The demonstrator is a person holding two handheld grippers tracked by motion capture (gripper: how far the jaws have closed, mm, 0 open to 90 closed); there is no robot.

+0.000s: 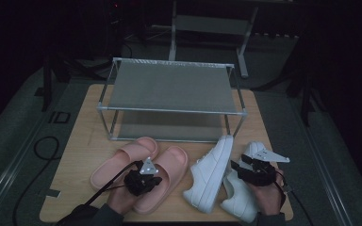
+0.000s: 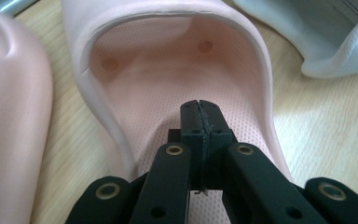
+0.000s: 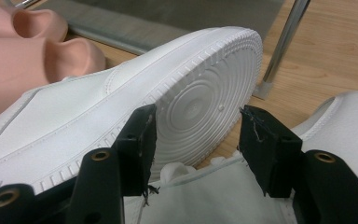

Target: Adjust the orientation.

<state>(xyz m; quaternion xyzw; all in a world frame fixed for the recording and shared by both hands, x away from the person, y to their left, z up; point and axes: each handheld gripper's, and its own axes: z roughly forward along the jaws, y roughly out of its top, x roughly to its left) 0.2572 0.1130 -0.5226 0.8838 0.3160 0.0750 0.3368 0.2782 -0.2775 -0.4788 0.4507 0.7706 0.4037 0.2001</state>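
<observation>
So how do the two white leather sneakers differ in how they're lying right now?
The left white leather sneaker lies tipped on its side, its ridged sole facing the right gripper; the right white leather sneaker sits upright under that gripper. The open jaws straddle the right sneaker's collar, while the left sneaker lies just beyond them. Both rest on the wooden table, toes towards the metal rack.

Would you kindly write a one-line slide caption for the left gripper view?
Shut left gripper poised over the heel end of a pink slide sandal on the wooden table.
</observation>
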